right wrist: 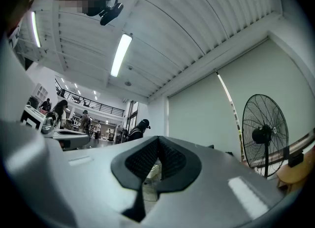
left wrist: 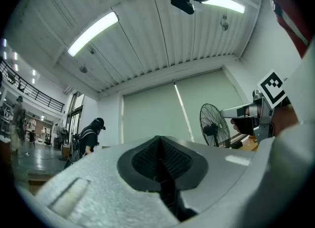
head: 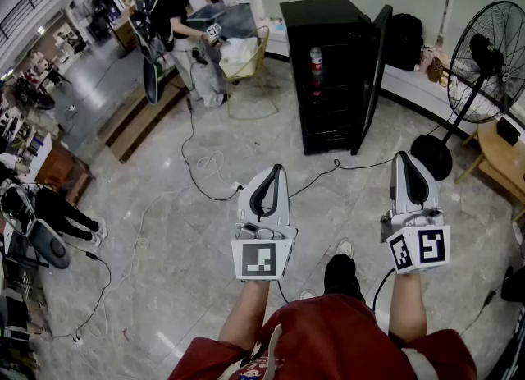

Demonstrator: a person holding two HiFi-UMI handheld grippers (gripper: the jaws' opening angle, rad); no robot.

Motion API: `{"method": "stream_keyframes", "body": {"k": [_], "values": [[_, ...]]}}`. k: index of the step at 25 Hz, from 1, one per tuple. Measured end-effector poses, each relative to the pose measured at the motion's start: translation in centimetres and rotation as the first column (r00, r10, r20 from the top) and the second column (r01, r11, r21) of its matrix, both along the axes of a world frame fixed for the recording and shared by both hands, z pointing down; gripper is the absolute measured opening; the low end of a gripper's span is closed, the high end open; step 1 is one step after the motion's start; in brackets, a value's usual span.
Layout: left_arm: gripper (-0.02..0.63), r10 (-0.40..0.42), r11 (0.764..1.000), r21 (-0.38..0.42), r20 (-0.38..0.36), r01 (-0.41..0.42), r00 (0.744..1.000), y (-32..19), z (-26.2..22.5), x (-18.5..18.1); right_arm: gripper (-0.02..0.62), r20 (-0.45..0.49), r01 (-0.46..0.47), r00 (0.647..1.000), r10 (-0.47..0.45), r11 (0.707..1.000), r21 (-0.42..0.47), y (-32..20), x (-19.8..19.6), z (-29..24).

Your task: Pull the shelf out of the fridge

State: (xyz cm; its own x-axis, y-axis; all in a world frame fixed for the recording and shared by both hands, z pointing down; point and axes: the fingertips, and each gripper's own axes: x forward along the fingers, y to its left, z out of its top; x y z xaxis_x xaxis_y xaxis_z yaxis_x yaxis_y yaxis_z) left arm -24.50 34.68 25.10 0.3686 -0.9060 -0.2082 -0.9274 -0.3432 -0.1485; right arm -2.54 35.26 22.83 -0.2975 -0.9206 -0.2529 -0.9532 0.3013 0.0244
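Observation:
A black fridge [head: 326, 75] stands on the floor ahead, its door [head: 373, 75] swung open to the right. Dark shelves show inside, with a red-capped bottle [head: 316, 65] on an upper one. Both grippers are held up well short of the fridge, pointing toward it. My left gripper [head: 275, 170] is shut and empty; in the left gripper view its dark pads [left wrist: 147, 160] meet. My right gripper [head: 404, 157] is also shut with nothing in it, and its pads [right wrist: 172, 160] touch at the tips.
A large standing fan [head: 484, 58] and a wooden table [head: 502, 157] are at the right. Cables [head: 205, 165] trail across the marble floor toward the fridge. A person in black [head: 176, 17] works by a cart at the back left.

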Motion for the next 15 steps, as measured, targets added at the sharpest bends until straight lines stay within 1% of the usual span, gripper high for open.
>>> {"method": "stream_keyframes", "body": {"k": [7, 10, 15], "values": [[-0.002, 0.002, 1.000, 0.013, 0.007, -0.002, 1.000, -2.2, 0.2, 1.4, -0.002, -0.004, -0.007, 1.000, 0.007, 1.000, -0.012, -2.2, 1.4, 0.9], [-0.002, 0.013, 1.000, -0.016, -0.009, -0.013, 1.000, -3.1, 0.7, 2.1, -0.002, 0.002, -0.022, 1.000, 0.022, 1.000, -0.021, -2.9, 2.2, 1.3], [-0.002, 0.032, 0.999, -0.034, -0.001, -0.032, 0.999, -5.0, 1.3, 3.1, -0.002, 0.033, -0.018, 0.999, 0.019, 0.999, -0.031, -4.3, 3.0, 2.0]]}}
